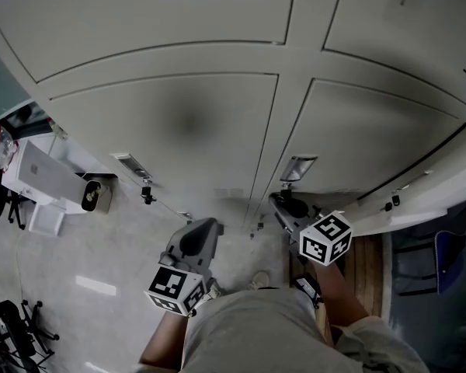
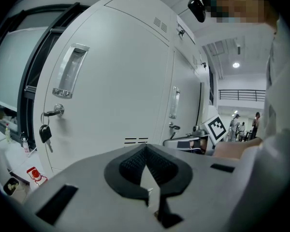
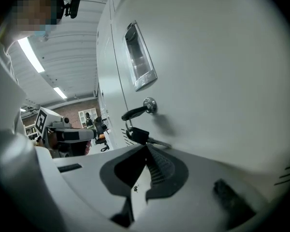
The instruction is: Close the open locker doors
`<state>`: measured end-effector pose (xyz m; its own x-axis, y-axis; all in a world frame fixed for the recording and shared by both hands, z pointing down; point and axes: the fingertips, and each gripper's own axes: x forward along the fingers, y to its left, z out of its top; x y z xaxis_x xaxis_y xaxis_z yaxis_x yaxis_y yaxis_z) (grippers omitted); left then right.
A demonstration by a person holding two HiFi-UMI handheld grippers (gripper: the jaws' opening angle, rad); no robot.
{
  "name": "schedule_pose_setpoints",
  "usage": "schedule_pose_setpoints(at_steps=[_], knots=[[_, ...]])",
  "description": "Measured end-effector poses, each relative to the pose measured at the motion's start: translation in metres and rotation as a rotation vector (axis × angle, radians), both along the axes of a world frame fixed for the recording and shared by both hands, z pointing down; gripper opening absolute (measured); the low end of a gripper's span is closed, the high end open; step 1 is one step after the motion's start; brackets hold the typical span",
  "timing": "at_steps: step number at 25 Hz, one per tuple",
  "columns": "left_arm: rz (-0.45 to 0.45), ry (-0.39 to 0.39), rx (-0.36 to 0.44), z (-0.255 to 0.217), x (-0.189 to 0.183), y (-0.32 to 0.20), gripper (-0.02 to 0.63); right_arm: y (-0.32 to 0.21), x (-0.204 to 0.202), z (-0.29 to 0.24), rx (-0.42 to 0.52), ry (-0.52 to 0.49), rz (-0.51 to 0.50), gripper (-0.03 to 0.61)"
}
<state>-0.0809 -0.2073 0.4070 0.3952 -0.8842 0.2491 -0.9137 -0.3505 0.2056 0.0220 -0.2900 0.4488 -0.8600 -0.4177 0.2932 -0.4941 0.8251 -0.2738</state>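
Note:
Grey locker doors (image 1: 163, 130) fill the head view, seen from above. My left gripper (image 1: 206, 225) is shut and empty, a little off the lower left door (image 2: 116, 71), whose handle (image 2: 70, 71) and hanging key (image 2: 45, 132) show. My right gripper (image 1: 278, 199) is shut and empty, its tip close to the lower right door (image 3: 217, 71), just under that door's lock lever (image 3: 140, 111) and key (image 3: 137, 135); its handle (image 3: 140, 57) is above. Further right, a door (image 1: 427, 196) stands ajar behind a dark gap.
A white box (image 1: 43, 177) and a small yellow device (image 1: 93, 195) sit on the floor at the left. A blue chair (image 1: 443, 259) stands at the right. The person's legs and shoe (image 1: 260, 280) are right below the grippers. Distant people (image 2: 241, 124) stand in the hall.

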Motion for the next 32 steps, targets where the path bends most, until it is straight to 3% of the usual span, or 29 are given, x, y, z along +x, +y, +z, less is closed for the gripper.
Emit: schedule_pose_setpoints(at_steps=[14, 32], knots=[[0.0, 0.001, 0.004, -0.002, -0.003, -0.001, 0.015, -0.003, 0.001, 0.0, 0.005, 0.004, 0.003, 0.028], [0.067, -0.007, -0.018, 0.0, 0.008, 0.015, 0.015, 0.017, 0.018, 0.003, -0.011, -0.007, 0.073, 0.028]])
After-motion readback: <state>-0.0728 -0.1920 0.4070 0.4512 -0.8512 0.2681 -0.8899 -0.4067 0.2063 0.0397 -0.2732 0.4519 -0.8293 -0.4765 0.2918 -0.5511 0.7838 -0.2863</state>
